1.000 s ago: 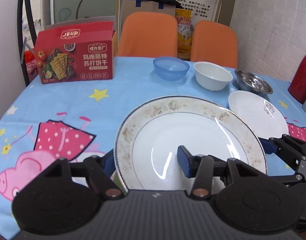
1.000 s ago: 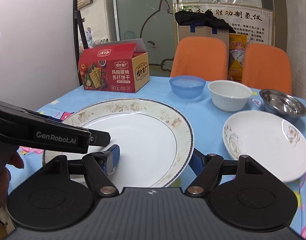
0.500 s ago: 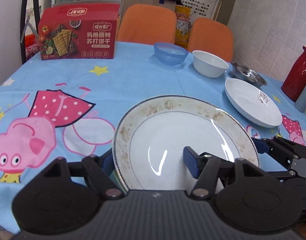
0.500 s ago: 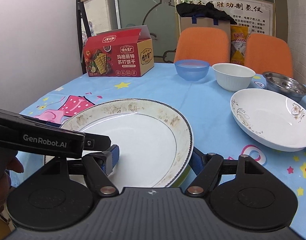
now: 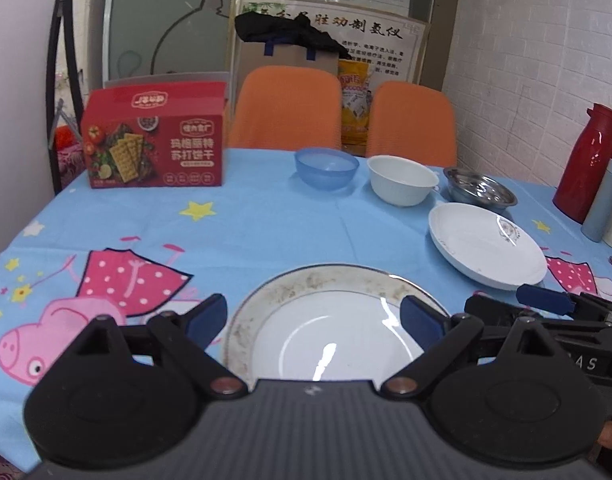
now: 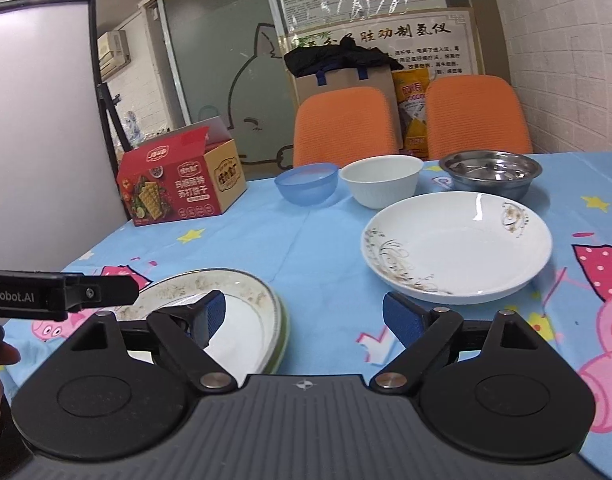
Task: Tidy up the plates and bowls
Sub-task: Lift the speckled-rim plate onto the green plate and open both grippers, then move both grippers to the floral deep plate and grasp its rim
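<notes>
Plates and bowls lie unstacked on the table: gold-rimmed plate set down, left gripper jaws opening off it, right gripper jaws open and empty

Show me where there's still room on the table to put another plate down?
The biggest bare patch is the blue cloth between the red cracker box, the blue bowl and the gold-rimmed plate. It's crowded on the right: white bowl, steel bowl and white plate sit close together.
</notes>
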`<state>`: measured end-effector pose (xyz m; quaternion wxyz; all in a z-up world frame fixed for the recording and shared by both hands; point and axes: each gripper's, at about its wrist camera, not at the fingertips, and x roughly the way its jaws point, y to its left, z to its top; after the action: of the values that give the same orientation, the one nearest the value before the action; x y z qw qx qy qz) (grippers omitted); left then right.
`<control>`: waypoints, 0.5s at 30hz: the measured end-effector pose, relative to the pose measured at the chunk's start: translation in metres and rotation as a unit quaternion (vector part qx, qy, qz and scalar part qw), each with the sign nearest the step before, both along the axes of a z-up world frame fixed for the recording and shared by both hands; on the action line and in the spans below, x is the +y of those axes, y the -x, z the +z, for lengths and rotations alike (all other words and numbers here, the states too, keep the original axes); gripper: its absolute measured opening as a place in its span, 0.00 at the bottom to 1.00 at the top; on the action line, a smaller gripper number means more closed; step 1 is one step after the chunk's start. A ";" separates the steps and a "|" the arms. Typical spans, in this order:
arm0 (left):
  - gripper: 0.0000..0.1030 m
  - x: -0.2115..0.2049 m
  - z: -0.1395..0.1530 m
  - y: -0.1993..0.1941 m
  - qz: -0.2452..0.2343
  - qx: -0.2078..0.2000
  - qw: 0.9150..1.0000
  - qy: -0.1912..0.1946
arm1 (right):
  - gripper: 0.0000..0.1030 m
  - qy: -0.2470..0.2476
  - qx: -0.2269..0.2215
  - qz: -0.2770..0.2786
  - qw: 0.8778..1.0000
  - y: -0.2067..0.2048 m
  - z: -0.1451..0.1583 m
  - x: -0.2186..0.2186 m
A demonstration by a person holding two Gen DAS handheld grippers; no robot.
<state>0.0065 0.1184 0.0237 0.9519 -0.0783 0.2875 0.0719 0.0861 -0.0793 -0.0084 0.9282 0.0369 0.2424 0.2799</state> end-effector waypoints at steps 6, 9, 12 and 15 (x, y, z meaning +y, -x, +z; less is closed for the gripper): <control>0.92 -0.029 -0.009 -0.026 -0.039 0.028 0.999 0.015 | 1.00 -0.015 0.004 -0.072 0.997 -0.017 -0.001 -0.049; 0.92 -0.041 -0.012 -0.040 -0.049 0.039 0.998 0.020 | 1.00 -0.025 0.009 -0.103 0.994 -0.025 -0.004 -0.071; 0.92 -0.051 -0.013 -0.059 -0.057 0.050 0.997 0.032 | 1.00 -0.031 0.010 -0.120 0.992 -0.035 -0.004 -0.085; 0.92 -0.059 -0.010 -0.083 -0.061 0.054 0.996 0.047 | 1.00 -0.020 0.006 -0.121 0.992 -0.052 -0.001 -0.090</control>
<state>0.0895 0.0593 0.0137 0.9328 -0.1015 0.3459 0.0037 0.1378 -0.1698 -0.0090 0.9529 0.0860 0.2357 0.1705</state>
